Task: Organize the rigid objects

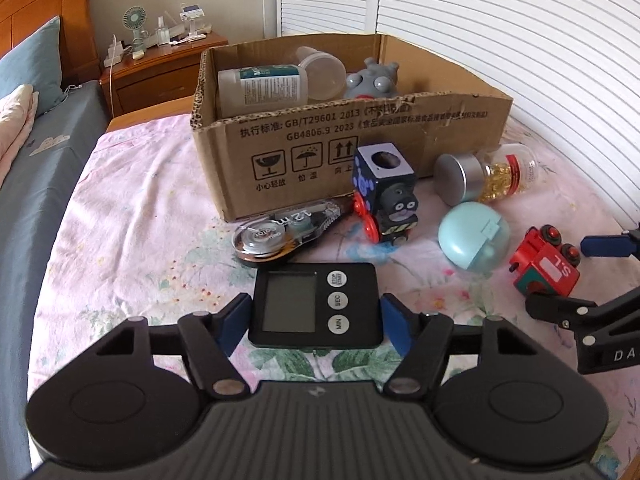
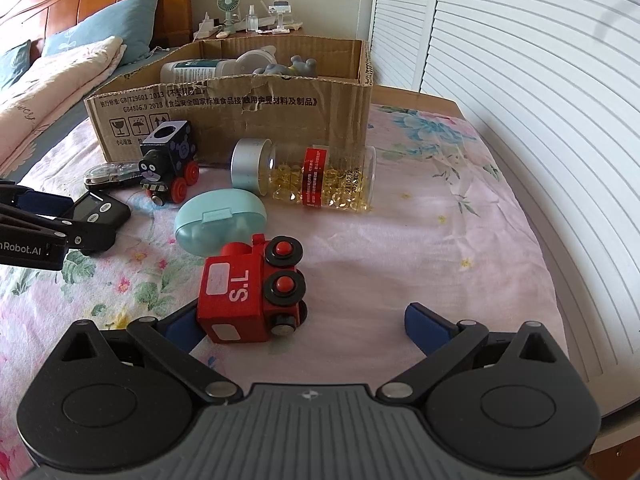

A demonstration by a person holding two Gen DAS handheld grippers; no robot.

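From my remote seat I see a pink bedsheet (image 2: 420, 240) printed with green leaves and small flowers. The cardboard box (image 1: 440, 128) is plain brown with black print and symbols. The timer (image 1: 316, 304) is black with a grey screen and white round buttons, flanked by the blue pads of my left hand-held gripper (image 1: 316, 322). At three o'clock of it in the left wrist view lies a pale teal case (image 1: 472, 236). The red toy train (image 2: 248, 288) has white lettering and black wheels with red hubs. The other train (image 1: 384, 196) is dark blue with light dots and red wheels. The jar (image 2: 320, 178) holds golden capsules, with a red label and silver lid.
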